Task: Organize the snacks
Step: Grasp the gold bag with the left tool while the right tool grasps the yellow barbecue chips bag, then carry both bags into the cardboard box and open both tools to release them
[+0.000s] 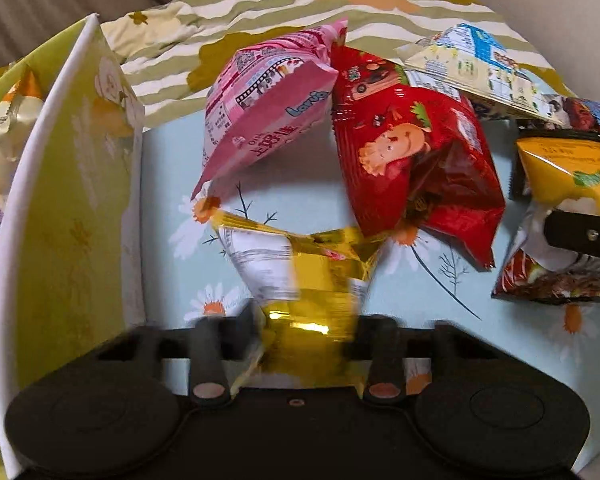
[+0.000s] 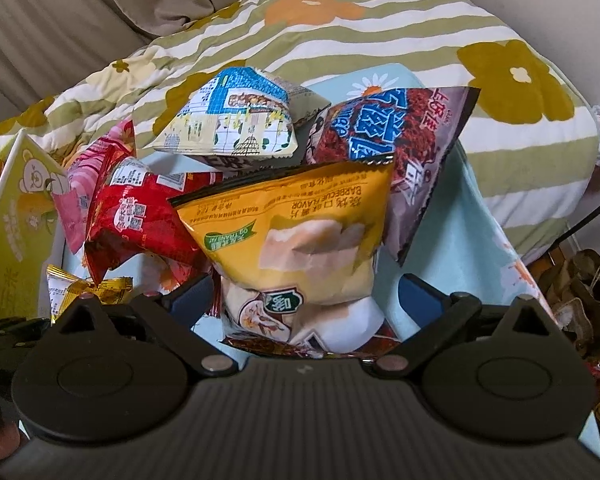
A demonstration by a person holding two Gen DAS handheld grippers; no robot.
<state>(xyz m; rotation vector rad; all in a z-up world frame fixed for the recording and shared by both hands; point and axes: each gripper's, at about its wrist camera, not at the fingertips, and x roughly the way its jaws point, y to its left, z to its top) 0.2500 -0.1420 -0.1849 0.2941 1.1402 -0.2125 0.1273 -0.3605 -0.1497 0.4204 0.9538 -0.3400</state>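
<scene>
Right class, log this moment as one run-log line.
left claw: shut on gold packet | right claw: open around yellow chip bag | box: left

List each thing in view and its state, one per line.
left gripper: shut on gold packet
gold packet: gripped, blurred
right gripper: open around yellow bag
yellow bag: between the fingers, not clamped
red bag: lying on the cloth
pink bag: leaning on red bag
green box: open

Motion blur smears the gold packet (image 1: 304, 280) and the left tongs (image 1: 306, 332); its print is unreadable.
</scene>
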